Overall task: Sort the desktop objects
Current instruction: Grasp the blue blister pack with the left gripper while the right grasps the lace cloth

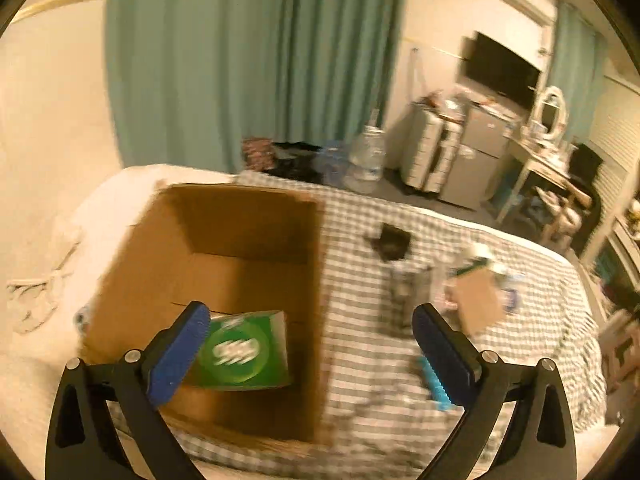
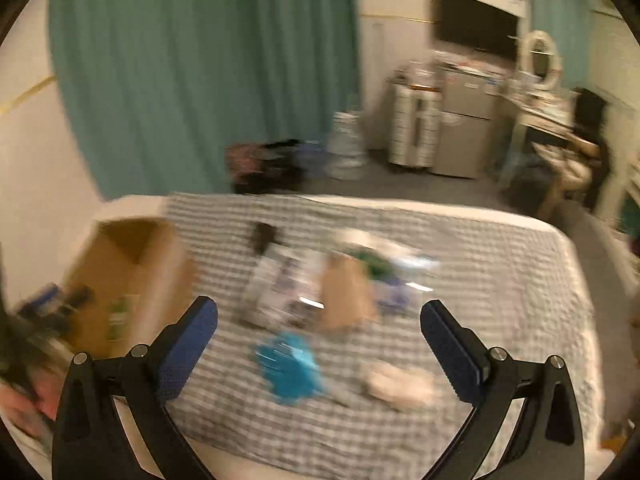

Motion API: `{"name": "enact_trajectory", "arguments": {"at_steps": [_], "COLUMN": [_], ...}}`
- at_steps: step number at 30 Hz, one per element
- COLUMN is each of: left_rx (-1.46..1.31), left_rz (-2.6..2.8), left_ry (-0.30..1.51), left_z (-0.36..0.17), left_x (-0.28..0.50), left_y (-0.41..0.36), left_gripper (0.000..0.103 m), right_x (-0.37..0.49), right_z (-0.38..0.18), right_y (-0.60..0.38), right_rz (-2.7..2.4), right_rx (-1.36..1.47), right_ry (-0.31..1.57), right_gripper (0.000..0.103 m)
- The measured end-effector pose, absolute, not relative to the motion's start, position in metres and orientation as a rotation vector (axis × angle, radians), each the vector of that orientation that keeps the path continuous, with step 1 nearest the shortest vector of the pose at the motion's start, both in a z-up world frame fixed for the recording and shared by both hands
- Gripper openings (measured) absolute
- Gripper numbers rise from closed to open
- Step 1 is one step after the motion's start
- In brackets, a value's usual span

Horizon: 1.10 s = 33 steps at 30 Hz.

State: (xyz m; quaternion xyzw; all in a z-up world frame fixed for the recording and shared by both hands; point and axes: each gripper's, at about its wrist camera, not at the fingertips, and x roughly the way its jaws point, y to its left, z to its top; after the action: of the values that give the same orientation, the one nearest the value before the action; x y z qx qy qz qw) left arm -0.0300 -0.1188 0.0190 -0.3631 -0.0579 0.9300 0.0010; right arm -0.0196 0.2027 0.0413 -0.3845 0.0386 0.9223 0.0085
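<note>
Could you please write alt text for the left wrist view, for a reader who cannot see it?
The open, empty left tool hangs over an open cardboard box holding a green packet. The box sits on a grey checked cloth where blurred small items lie to the right.

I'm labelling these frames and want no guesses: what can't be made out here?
- Green box in the brown cardboard carton, left wrist view: label smeared by motion blur.
- Bright blue object on the grey checked cloth, right wrist view: too blurred to identify.
- Pale pile of packets, right wrist view: separate items blurred together.
</note>
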Motion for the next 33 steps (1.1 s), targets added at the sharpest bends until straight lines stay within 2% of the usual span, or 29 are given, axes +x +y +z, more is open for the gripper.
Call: {"name": "enact_trajectory", "arguments": {"at_steps": [5, 12, 15, 21, 29, 33], "left_rx": [-1.164, -1.378, -1.461, -1.688, -1.734, -1.785], "left_rz": [2.809, 2.726, 2.700, 2.607, 2.539, 2.526], "left_ry": [-0.139, 0.064, 0.089, 0.005, -0.047, -0.133], "left_z": [0.011, -0.056, -0.088, -0.142, -0.170, -0.186], "left_x": [-0.021, -0.036, -0.046, -0.075, -0.097, -0.112], "left_y": [-0.034, 0.053, 0.071, 0.080, 0.091, 0.086], "left_gripper": [0.103, 0.103, 0.103, 0.103, 0.103, 0.103], "right_x": [0.005, 0.002, -0.006, -0.030, -0.065, -0.078], "right_z": [-0.007, -0.071, -0.082, -0.098, -0.150, -0.174], "right_y": [0.276, 0.309, 0.307, 0.299, 0.296, 0.286], "right_rz": [2.769, 2.688, 2.690, 2.653, 2.541, 2.484], "right_rx": [-1.295, -1.422, -1.452, -1.506, -1.682, -1.791], "right_ry": [0.396, 0.578, 0.566, 0.492, 0.460, 0.404], "right_gripper": [0.102, 0.102, 0.102, 0.102, 0.101, 0.094]}}
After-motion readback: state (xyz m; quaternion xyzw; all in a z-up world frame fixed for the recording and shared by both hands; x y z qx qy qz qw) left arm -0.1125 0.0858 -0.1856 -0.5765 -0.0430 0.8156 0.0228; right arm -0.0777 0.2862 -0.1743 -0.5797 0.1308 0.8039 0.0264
